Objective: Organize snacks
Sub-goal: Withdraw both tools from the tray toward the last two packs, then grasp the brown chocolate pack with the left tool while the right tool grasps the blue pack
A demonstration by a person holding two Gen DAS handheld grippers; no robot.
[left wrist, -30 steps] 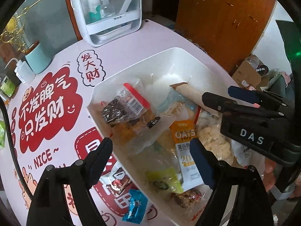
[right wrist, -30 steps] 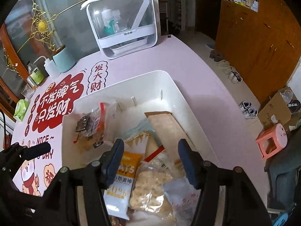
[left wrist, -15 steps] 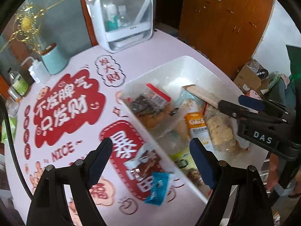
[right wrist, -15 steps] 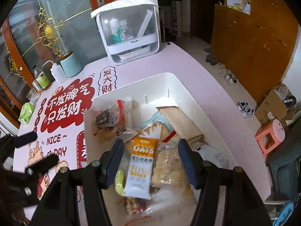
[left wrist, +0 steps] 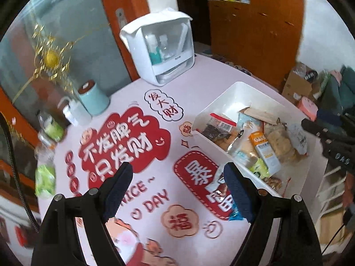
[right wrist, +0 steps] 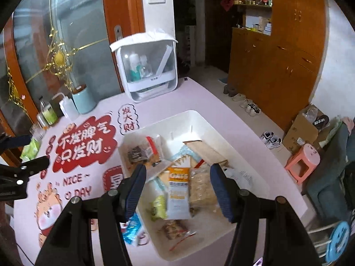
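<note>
While both grippers hang above the pink tablecloth with red printed characters (left wrist: 137, 146), neither one holds anything. The left gripper (left wrist: 178, 186) has its blue-padded jaws standing wide apart over the bare cloth, with nothing between them. The right gripper (right wrist: 177, 188) also has its jaws parted and empty, positioned over the near half of the white rectangular plastic bin (right wrist: 199, 119).

The bin sits on the right side of the table and contains the snacks: a clear pouch with a red strip and dark contents (right wrist: 142, 150) at the far left, a long brown paper packet (right wrist: 206, 150) toward the far right, an orange-and-white oats packet (right wrist: 178, 190) in the middle, a clear bag of pale crackers (right wrist: 202, 188) just to its right, a small green packet (right wrist: 158, 206) to its left, and a small brown packet (right wrist: 175, 229) at the near end.

Two snacks lie on the cloth outside the bin, just beside its left wall: a blue wrapped snack (right wrist: 133, 230) and a white-and-dark wrapped snack (left wrist: 218, 177).

At the far edge stand a white box with a clear front (right wrist: 146, 71), a pale blue cylindrical container (right wrist: 84, 99) and a white squeeze bottle (right wrist: 67, 107).
</note>
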